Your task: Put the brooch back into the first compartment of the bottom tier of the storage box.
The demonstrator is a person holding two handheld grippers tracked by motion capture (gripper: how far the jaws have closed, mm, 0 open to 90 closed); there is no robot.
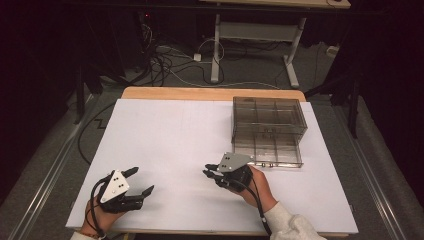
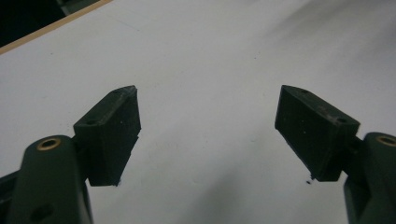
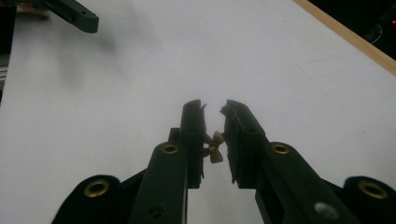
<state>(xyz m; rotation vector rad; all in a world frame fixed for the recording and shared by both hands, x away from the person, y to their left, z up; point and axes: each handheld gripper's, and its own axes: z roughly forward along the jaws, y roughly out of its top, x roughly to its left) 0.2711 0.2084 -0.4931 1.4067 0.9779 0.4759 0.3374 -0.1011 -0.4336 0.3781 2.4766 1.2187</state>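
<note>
Right hand-held gripper (image 3: 214, 112): jaws nearly together, pinching a small brass knurled part (image 3: 215, 148), low over the white surface (image 1: 170, 140) | left hand-held gripper (image 1: 137, 181): jaws spread wide, holding nothing, near the surface's front left | clear compartment box (image 1: 269, 127): far right, one drawer pulled out, just beyond the right hand (image 1: 260, 187)

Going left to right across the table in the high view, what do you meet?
Left gripper, jaws open → right gripper, closed on a small brass part → clear compartment box with its drawer pulled out.
</note>
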